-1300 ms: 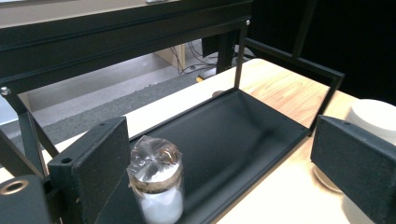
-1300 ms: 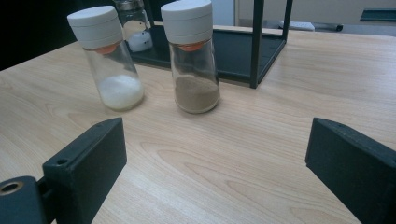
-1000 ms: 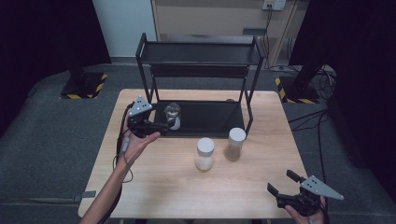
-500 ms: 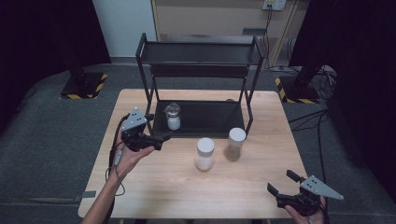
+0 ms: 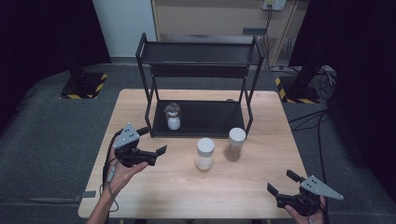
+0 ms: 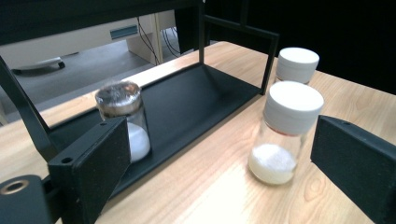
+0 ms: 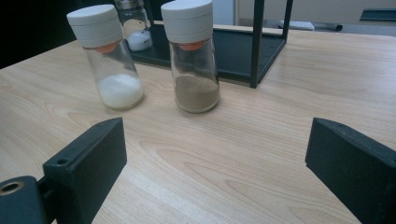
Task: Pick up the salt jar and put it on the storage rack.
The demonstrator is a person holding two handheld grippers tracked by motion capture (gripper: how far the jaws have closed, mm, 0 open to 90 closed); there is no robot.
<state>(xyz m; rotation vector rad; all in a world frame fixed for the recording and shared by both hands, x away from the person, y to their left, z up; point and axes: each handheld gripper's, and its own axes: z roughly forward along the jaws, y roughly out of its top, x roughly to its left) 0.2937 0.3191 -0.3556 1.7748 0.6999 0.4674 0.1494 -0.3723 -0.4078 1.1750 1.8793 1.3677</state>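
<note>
Grey carpet surrounds a pale wooden table point(image 5: 154, 186) in the middle of the high view; a black two-tier rack point(image 5: 201, 84) stands on its far half, dark curtains at both upper corners of the frame. On the rack's lower shelf, toward its left end, sits a small glass shaker with a metal cap point(image 5: 173, 115), white powder in its base. Just in front of the rack, right of centre, two white-capped jars stand near each other: one holding white powder point(image 5: 204, 153), the other brown powder point(image 5: 235, 143) to its right. My left gripper point(image 5: 152, 144) hangs left of centre, jaws spread wide and empty, aimed rightward toward the white-powder jar. My right gripper point(image 5: 282, 183) sits at the lower right of the frame, jaws likewise parted, nothing between them.
</note>
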